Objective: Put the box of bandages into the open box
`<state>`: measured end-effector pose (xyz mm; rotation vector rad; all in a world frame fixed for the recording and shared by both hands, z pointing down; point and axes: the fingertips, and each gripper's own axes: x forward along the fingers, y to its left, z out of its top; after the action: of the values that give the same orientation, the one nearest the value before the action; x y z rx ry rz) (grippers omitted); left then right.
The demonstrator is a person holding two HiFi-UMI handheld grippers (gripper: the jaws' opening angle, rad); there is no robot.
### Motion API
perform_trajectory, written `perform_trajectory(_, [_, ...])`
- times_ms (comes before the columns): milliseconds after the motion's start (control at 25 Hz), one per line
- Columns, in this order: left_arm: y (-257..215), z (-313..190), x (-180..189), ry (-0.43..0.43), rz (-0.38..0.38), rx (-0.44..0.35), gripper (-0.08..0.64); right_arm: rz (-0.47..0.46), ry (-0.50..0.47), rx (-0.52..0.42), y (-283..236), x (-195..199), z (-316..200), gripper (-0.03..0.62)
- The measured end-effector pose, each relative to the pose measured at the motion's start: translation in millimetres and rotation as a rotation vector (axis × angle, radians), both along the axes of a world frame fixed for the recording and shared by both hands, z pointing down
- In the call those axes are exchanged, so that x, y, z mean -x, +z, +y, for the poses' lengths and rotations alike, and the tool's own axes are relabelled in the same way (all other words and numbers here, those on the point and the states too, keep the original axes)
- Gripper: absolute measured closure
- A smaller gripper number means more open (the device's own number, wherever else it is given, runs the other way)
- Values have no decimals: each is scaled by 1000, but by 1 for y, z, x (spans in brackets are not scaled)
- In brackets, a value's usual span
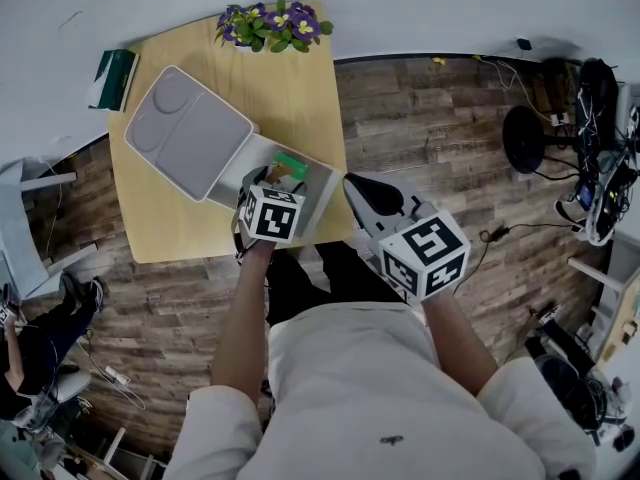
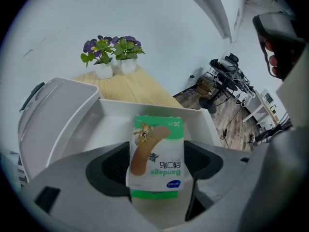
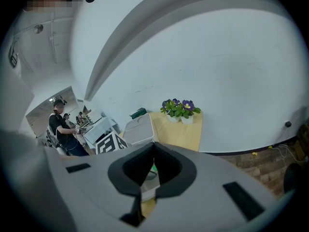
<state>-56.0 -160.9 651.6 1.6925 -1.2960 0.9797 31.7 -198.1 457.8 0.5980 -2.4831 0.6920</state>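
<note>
The bandage box [image 2: 156,154], white and green with a plaster drawn on it, is clamped between the jaws of my left gripper [image 2: 155,151]. It hangs over the inside of the open white box [image 2: 112,121], whose lid [image 2: 52,111] leans back to the left. From the head view, the left gripper [image 1: 280,176] sits at the open box's [image 1: 322,190] near side, with the green bandage box [image 1: 291,165] poking out over it. My right gripper [image 1: 362,194] hovers off the table's right front corner, shut and empty. In its own view the right gripper [image 3: 154,148] points at the table.
The box stands on a small wooden table [image 1: 290,88]. A pot of purple flowers [image 1: 274,25] is at the table's back edge, and a green book [image 1: 112,76] lies at its back left corner. A seated person [image 1: 30,343] is at left. Stands and cables [image 1: 590,148] crowd the right.
</note>
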Motion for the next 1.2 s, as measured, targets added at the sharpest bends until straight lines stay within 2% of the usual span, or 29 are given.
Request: perform_trajectory(1200, [17, 4, 6, 0, -101, 59, 215, -12, -31, 18, 5, -1, -3, 588])
